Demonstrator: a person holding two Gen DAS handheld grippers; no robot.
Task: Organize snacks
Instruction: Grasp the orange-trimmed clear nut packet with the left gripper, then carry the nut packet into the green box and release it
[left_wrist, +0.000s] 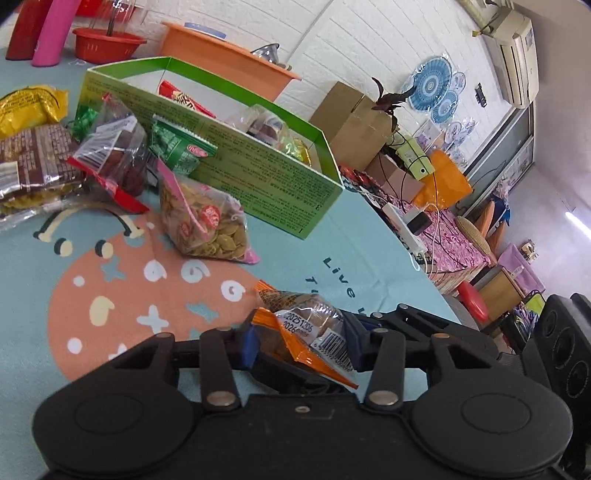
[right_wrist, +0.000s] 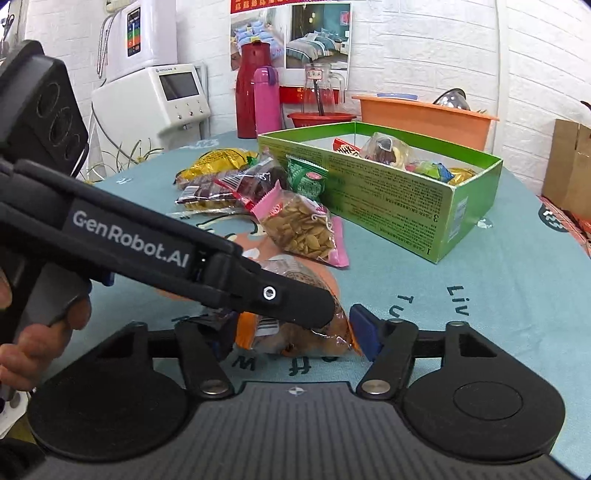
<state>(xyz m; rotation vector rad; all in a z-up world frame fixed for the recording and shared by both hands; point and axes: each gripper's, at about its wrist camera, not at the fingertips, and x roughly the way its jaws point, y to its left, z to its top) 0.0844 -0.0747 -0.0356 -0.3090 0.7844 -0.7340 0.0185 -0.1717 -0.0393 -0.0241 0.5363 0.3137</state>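
The left claw (left_wrist: 301, 341) is gripping an orange snack packet (left_wrist: 306, 332) low over the counter (left_wrist: 369, 236), its blue pads pressing in on both sides of the wrapper. The right claw (right_wrist: 295, 343) is standing wide around the same packet (right_wrist: 295, 334); I cannot tell whether its pads are touching the wrapper. Just beyond, a pink-edged bag of seeds (right_wrist: 306, 229) is lying on the blue cloth, near a long green box (right_wrist: 388, 192) already holding several snacks. More packets are sitting in a loose heap (right_wrist: 229, 177) to the left of the box.
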